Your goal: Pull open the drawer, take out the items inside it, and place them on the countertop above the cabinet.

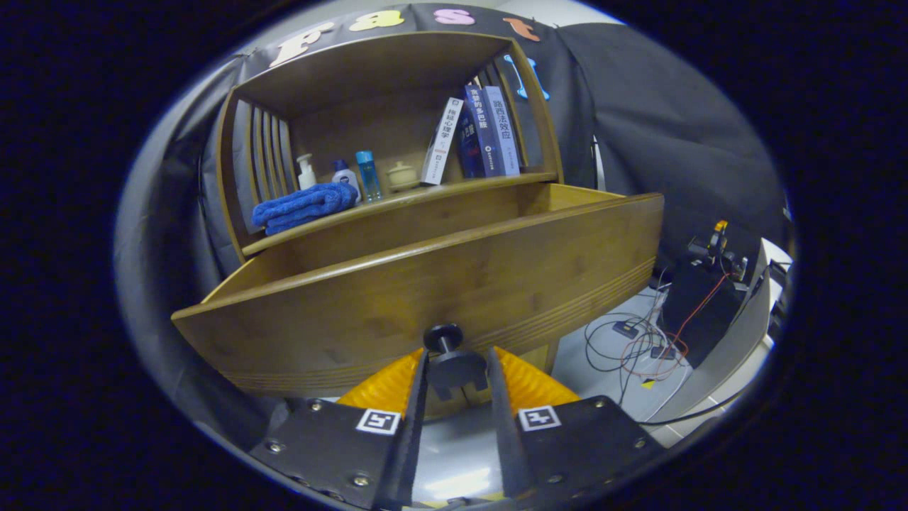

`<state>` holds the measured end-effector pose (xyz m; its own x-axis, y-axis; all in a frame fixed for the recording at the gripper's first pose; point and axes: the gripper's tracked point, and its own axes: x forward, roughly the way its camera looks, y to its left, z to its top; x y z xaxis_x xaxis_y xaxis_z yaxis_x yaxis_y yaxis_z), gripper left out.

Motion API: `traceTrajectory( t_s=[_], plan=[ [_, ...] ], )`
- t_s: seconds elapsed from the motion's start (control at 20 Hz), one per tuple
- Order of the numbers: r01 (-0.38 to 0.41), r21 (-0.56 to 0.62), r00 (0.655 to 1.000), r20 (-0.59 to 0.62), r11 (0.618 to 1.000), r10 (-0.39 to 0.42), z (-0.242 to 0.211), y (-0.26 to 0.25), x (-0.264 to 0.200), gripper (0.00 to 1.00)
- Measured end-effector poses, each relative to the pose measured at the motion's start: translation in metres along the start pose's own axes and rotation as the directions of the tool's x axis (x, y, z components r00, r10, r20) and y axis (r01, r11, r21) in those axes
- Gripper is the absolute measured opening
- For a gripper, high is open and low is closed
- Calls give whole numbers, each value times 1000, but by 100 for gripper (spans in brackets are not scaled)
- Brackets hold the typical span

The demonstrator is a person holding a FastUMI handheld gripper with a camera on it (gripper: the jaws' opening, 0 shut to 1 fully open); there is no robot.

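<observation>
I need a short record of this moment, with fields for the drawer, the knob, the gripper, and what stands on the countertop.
drawer: pulled out from the cabinet; its inside is hidden behind its front panel
knob: dark, on the drawer front, between the two fingers
gripper: fingers on either side of the knob; whether they press on it cannot be told
countertop: blue towel, three small bottles, a small lidded jar, several books
task stage: drawer open, no item taken out yet
</observation>
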<state>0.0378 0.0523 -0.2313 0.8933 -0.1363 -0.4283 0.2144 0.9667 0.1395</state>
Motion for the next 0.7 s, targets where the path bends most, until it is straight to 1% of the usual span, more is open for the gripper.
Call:
traceTrajectory(
  t_s=[0.1,0.25,0.35,0.5,0.7],
  plan=[
    [-8,2,1000,21,1000,8,5,1,-5,48],
    [-17,0,993,118,1000,16,37,4,-20,49],
    [6,-19,989,146,1000,-3,54,0,-29,48],
    [18,-60,980,200,998,-5,93,5,-36,48],
    [55,-95,970,241,994,-31,144,18,-29,48]
  ],
)
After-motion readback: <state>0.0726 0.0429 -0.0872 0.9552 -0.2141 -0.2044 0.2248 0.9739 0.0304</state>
